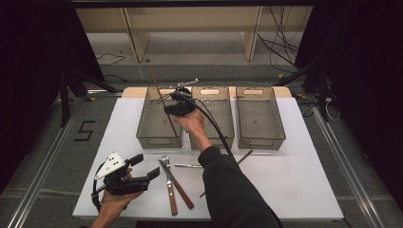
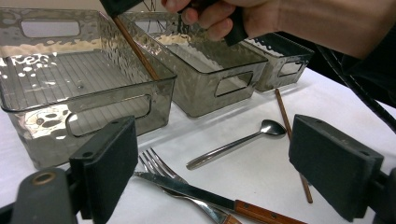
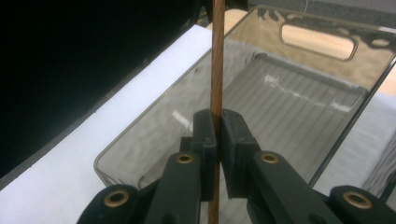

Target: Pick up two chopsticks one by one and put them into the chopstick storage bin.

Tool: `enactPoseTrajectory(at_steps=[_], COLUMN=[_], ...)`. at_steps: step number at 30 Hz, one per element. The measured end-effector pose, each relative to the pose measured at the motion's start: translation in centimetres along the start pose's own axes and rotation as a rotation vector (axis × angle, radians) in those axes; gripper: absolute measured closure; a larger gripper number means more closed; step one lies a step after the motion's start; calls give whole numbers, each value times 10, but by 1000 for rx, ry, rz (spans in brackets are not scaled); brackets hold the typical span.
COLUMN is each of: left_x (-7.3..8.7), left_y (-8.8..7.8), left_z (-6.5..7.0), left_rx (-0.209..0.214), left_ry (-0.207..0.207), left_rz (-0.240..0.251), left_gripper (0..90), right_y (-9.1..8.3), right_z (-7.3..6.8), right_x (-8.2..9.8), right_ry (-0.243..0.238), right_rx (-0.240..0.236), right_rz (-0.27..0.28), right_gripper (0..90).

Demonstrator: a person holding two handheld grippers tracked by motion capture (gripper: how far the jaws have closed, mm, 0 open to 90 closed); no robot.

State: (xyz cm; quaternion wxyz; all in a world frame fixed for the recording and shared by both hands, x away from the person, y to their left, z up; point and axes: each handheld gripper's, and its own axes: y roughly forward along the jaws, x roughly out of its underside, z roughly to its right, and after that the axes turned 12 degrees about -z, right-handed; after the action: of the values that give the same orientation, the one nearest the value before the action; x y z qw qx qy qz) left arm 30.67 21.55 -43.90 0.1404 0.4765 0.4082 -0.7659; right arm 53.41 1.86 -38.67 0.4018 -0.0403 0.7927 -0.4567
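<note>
Over the left grey bin my right gripper is shut on a brown chopstick that slants down into that bin. In the right gripper view the two pads pinch the chopstick at its middle, with my right gripper above the bin's ribbed floor. The left gripper view shows the same chopstick reaching over the bin's rim. Near the table's front left corner my left gripper is held open, with nothing between the jaws of my left gripper.
A middle bin and a right bin stand beside the left one. In front of them on the white table lie a fork, a wooden-handled knife, a spoon and a second chopstick.
</note>
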Motion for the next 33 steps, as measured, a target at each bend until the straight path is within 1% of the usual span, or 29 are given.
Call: enactPoseTrajectory(at_steps=[6,7,8,9,11,12,13,16,18,20,21,25,26,29,30,33], left_x=[0,0,0,0,0,0,0,0,0,0,0,0,0,0,0,0], left_y=[0,0,0,0,0,0,0,0,0,0,0,0,0,0,0,0], left_z=[0,0,0,0,0,0,0,0,0,0,0,0,0,0,0,0], left_rx=[-1,-1,-1,0,0,0,0,-1,-1,-1,-1,-2,-1,-1,-3,-3], left_ry=[1,1,2,1,0,0,0,2,-1,0,0,1,0,0,5,1], left_rz=[-3,-3,-4,-3,-2,-2,-3,-2,-3,-2,-2,-4,-2,-5,-7,-8], left_gripper=[151,151,151,151,151,151,151,151,151,151,151,151,151,151,151,151], right_y=[5,7,7,7,4,4,0,-8,-15,-23,-27,-46,-51,-68,-73,-88], right_z=[2,3,4,4,4,4,4,4,4,4,3,-1,-2,-3,-4,-5], right_x=[5,7,7,7,7,7,6,5,5,5,6,11,13,23,26,37], right_ry=[17,20,23,22,34,34,38,23,3,-31,-56,-163,-197,-276,-312,-414], right_rx=[12,18,20,20,10,10,6,7,0,-4,-6,-1,-3,-14,-18,-27], right_rz=[-14,-26,-32,-31,-22,-22,-16,-6,-1,4,1,-40,-44,-59,-71,-111], right_gripper=[846,784,760,734,651,651,618,543,491,439,418,317,311,297,288,276])
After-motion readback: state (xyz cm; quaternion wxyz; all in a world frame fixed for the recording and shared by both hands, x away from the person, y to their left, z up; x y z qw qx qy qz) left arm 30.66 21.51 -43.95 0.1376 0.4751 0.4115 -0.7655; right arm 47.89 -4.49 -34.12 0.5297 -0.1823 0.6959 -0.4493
